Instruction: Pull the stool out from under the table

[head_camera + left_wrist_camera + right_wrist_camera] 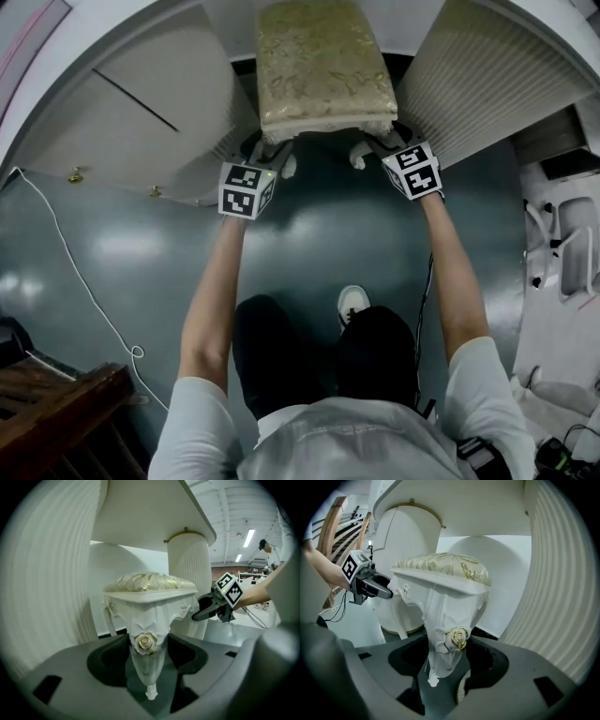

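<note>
The white carved stool with a gold-patterned cushion (319,66) stands between the two fluted pedestals of the white table (487,84), its near end sticking out toward me. My left gripper (272,155) is at the stool's near left leg, my right gripper (375,150) at the near right leg. In the left gripper view the rose-decorated leg (147,620) stands between the wide jaws of the left gripper (147,667), with dark gaps on both sides. In the right gripper view the other leg (443,620) stands likewise inside the right gripper (445,667).
The table top (154,513) overhangs the stool. A white cable (75,272) trails over the grey floor at the left. Dark wooden furniture (56,412) sits at the bottom left, white equipment (562,262) at the right. My shoe (352,302) is behind the grippers.
</note>
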